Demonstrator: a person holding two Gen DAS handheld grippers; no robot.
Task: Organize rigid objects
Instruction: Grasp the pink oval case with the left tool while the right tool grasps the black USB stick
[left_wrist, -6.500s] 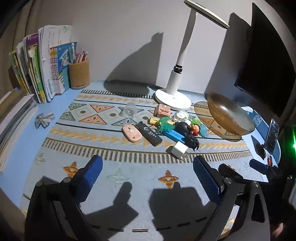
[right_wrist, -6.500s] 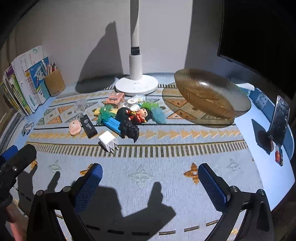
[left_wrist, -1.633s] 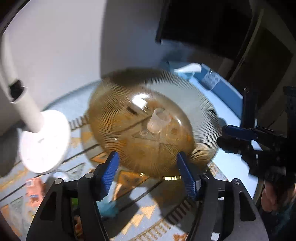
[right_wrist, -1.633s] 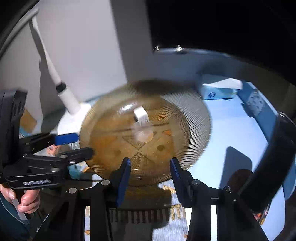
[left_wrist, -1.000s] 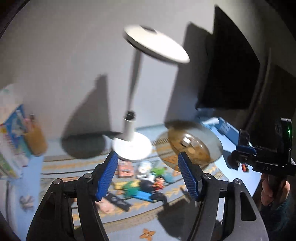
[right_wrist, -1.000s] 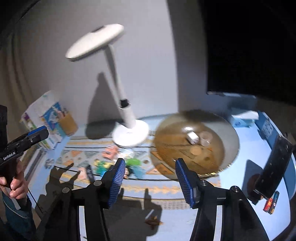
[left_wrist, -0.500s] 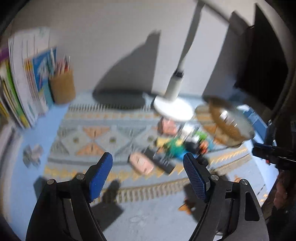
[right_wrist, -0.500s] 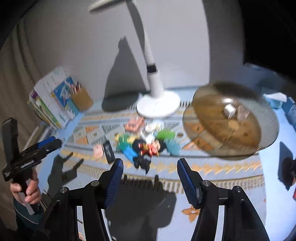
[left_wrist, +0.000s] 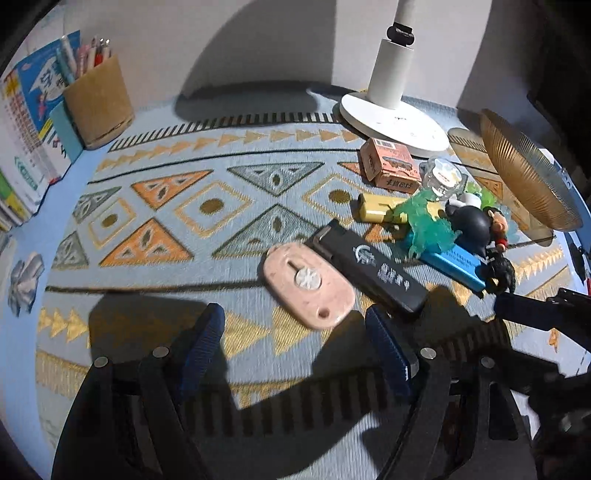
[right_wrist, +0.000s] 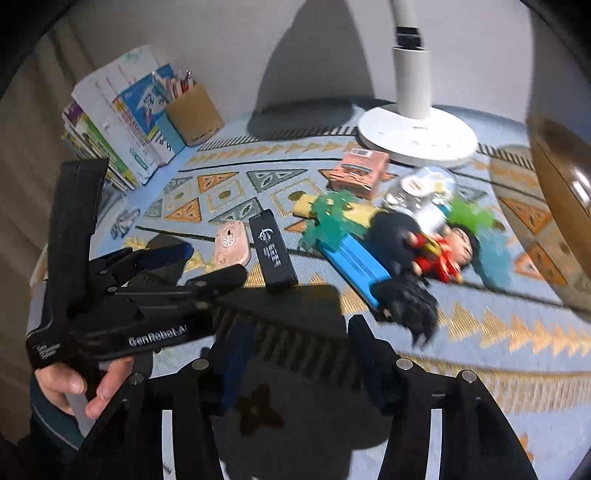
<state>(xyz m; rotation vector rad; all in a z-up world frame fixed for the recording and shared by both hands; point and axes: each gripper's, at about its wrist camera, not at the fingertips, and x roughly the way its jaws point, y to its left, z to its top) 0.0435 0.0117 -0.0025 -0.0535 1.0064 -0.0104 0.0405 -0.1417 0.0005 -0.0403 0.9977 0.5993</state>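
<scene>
A pink oval tag (left_wrist: 308, 284) and a black flat box (left_wrist: 369, 267) lie side by side on the patterned mat, just ahead of my open, empty left gripper (left_wrist: 295, 347). Right of them is a pile: a blue stick (left_wrist: 452, 264), green plastic figure (left_wrist: 424, 221), yellow bar (left_wrist: 376, 208), black-haired doll (right_wrist: 439, 254), clear jar (left_wrist: 441, 177) and orange box (left_wrist: 389, 164). My right gripper (right_wrist: 299, 354) is open and empty, low over the mat's front edge, near the black box (right_wrist: 271, 251). The amber glass bowl (left_wrist: 524, 166) stands at the right.
A white lamp base (left_wrist: 391, 118) stands behind the pile. A brown pen cup (left_wrist: 98, 105) and upright books (left_wrist: 26, 122) are at the back left. A grey folded piece (left_wrist: 26, 280) lies on the blue table at the left. The left hand-held gripper (right_wrist: 122, 284) is close on the right gripper's left.
Both grippers have swung down from high above the bowl to low over the mat. The left one now sits right in front of the pink tag and black box.
</scene>
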